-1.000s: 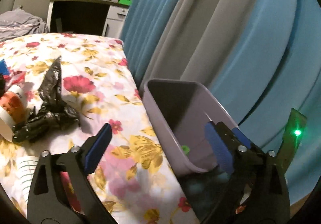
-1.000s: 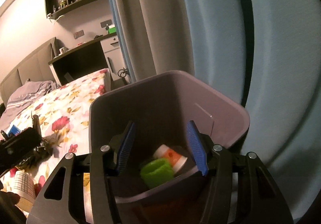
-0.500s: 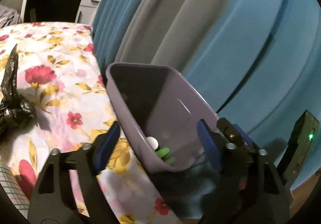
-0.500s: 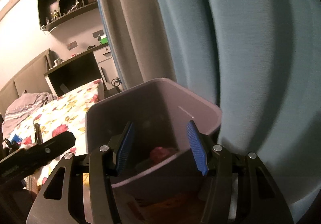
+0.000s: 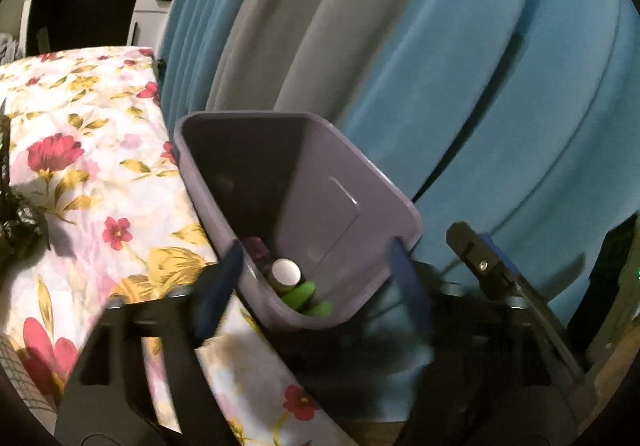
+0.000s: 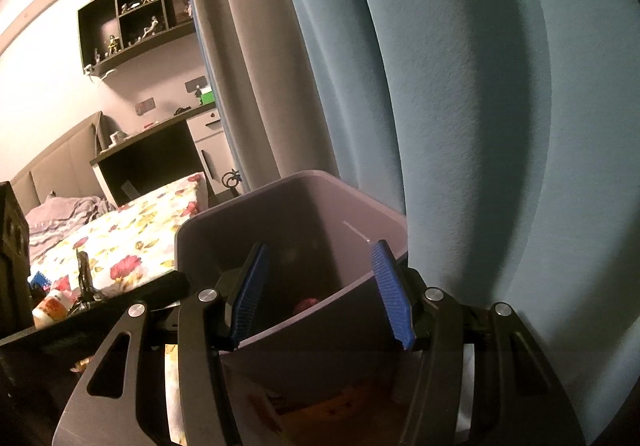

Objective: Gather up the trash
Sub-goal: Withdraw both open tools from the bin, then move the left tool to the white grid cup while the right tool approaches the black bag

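The purple bin (image 5: 344, 202) stood tilted against the edge of the floral bed (image 5: 80, 174), before the blue curtain (image 5: 460, 66). Inside it lay a white-capped bottle (image 5: 285, 272) and green pieces (image 5: 300, 294). The left gripper (image 5: 316, 282) straddled the bin's near corner, its jaws opening, nothing pressed between them. The right gripper (image 6: 320, 294) was half open, its blue pads (image 6: 390, 294) flanking the bin's near wall (image 6: 304, 346); whether they clamped it could not be told. Black bag (image 5: 16, 222) lay on the bed, left of the bin.

The purple bin (image 5: 340, 206) now looms closer, its trash (image 5: 292, 278) visible.
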`<action>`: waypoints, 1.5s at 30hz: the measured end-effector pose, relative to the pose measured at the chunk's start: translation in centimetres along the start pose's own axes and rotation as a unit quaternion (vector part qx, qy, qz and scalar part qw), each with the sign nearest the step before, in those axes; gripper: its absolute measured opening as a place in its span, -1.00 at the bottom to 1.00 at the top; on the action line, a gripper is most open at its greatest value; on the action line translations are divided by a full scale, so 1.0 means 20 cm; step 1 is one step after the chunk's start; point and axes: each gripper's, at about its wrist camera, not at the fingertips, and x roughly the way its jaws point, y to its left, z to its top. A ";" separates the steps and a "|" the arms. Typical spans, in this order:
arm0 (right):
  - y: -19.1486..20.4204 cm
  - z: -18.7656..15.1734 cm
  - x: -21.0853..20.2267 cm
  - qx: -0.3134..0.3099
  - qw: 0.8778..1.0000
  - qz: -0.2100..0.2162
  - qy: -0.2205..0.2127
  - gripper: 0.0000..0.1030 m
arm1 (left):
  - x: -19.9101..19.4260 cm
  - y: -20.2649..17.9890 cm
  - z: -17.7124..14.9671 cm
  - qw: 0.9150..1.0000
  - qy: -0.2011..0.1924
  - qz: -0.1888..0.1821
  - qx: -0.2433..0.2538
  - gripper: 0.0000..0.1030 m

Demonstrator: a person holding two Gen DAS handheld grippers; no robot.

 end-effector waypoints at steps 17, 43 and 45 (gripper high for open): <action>0.11 -0.03 -0.06 -0.025 0.999 0.020 -0.010 0.13 | -0.50 0.17 -0.02 0.998 -0.050 -0.028 -0.034 0.87; 0.69 -0.35 -0.34 -0.094 0.990 0.104 0.009 0.40 | -0.85 0.58 -0.49 0.979 -0.028 0.204 0.010 0.11; 0.70 -0.36 -0.34 -0.095 0.990 0.105 0.012 0.40 | -0.83 0.60 -0.50 0.979 -0.016 0.204 0.001 0.02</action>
